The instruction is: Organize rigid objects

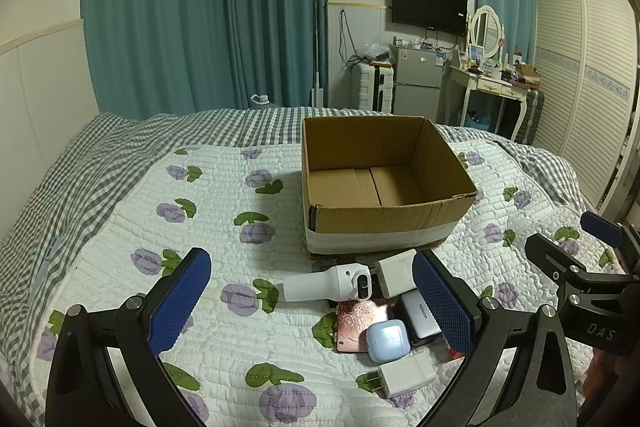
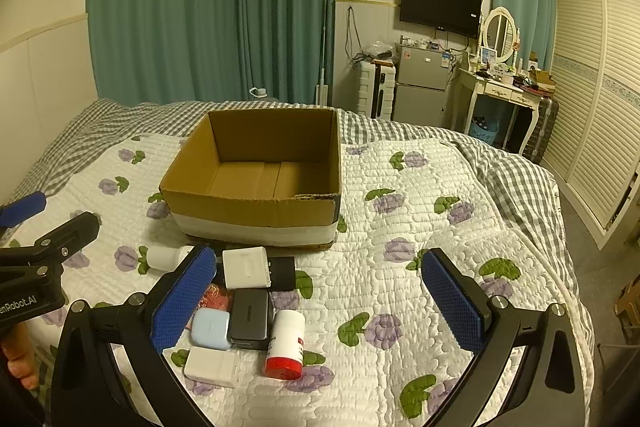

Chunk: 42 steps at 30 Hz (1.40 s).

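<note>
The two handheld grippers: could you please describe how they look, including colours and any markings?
Both are black frames with silver screws. The left gripper and right gripper each carry two long fingers faced with blue textured pads. White lettering marks the bodies: "DAS" on the right one, "enRobot.AI" on the left. No cables or sleeves show.

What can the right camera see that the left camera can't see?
Only the right wrist view shows the white bottle with the red cap lying on the quilt, and bare fingers at the lower left edge.

Only the left wrist view shows the whole white handheld device and the pink case under the small things.

Both show the empty cardboard box, the light blue earbud case, the UGREEN charger, and both grippers, left and right, open.
</note>
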Each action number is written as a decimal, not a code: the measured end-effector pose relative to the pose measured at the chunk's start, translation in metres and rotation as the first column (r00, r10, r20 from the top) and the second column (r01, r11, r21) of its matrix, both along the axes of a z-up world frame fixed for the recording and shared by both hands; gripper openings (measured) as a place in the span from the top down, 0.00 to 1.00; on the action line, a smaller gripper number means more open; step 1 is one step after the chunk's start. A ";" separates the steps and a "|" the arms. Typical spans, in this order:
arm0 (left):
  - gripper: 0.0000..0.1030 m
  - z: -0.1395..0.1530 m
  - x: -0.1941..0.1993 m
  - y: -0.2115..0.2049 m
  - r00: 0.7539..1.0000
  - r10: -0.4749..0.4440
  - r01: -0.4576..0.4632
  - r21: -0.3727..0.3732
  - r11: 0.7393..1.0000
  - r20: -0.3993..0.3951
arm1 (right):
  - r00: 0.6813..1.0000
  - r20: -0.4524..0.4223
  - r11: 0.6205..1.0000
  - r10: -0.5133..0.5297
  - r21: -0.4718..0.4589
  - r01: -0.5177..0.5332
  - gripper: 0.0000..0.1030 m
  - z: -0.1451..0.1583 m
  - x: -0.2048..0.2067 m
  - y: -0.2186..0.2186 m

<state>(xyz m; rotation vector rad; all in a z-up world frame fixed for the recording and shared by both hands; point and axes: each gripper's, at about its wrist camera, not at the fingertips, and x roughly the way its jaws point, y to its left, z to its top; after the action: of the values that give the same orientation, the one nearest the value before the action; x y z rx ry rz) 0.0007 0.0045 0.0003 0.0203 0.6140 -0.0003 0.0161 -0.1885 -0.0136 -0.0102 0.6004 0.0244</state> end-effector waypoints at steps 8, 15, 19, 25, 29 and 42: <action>0.00 0.000 0.000 -0.001 1.000 -0.001 0.001 0.001 1.000 0.000 | 1.000 -0.006 1.000 0.004 0.003 -0.004 0.00 -0.001 0.000 0.001; 0.00 0.000 0.000 -0.001 1.000 0.000 0.000 0.001 1.000 0.001 | 1.000 -0.007 1.000 0.008 0.006 -0.008 0.00 -0.002 -0.001 0.001; 0.00 0.000 0.000 -0.001 1.000 0.000 0.000 0.001 1.000 0.000 | 1.000 -0.008 1.000 0.008 0.006 -0.008 0.00 -0.002 -0.001 0.002; 0.00 0.000 0.000 -0.001 1.000 -0.001 0.001 0.001 1.000 0.000 | 1.000 -0.010 1.000 0.011 0.007 -0.011 0.00 -0.002 -0.001 0.002; 0.00 0.000 0.000 -0.001 1.000 0.000 0.000 0.000 1.000 -0.001 | 1.000 -0.011 1.000 0.013 0.006 -0.013 0.00 -0.003 -0.001 0.004; 0.00 0.000 -0.001 -0.001 1.000 -0.001 0.001 -0.001 1.000 -0.001 | 1.000 -0.014 1.000 0.025 0.009 -0.025 0.00 -0.005 -0.002 0.005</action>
<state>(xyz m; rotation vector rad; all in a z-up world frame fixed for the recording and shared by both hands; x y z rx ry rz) 0.0002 0.0032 0.0000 0.0197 0.6147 -0.0020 0.0143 -0.1835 -0.0183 -0.0092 0.6142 0.0510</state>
